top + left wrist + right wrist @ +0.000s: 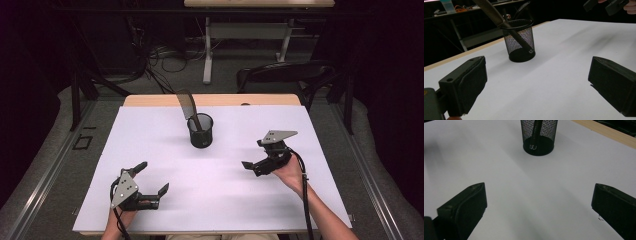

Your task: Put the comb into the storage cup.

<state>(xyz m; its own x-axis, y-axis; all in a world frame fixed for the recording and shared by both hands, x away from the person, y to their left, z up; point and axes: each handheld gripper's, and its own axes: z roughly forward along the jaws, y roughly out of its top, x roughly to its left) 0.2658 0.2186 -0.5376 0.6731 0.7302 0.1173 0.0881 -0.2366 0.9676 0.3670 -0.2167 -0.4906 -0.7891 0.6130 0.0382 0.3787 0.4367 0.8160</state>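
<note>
Between both gaping, empty tongs, bare sheet (pixel 215 190) spreads toward the mesh cup (pixel 200 131).

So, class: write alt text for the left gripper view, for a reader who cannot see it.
A black mesh pen cup stands on a white table with a long flat tool leaning out of it to the left. In front, the left gripper has its two black jaws wide apart, holding nothing.

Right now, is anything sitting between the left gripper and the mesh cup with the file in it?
Nothing visible does. The left gripper is open and faces the mesh cup across bare white table. The file leans out over the cup's far-left rim, away from the approach.
</note>
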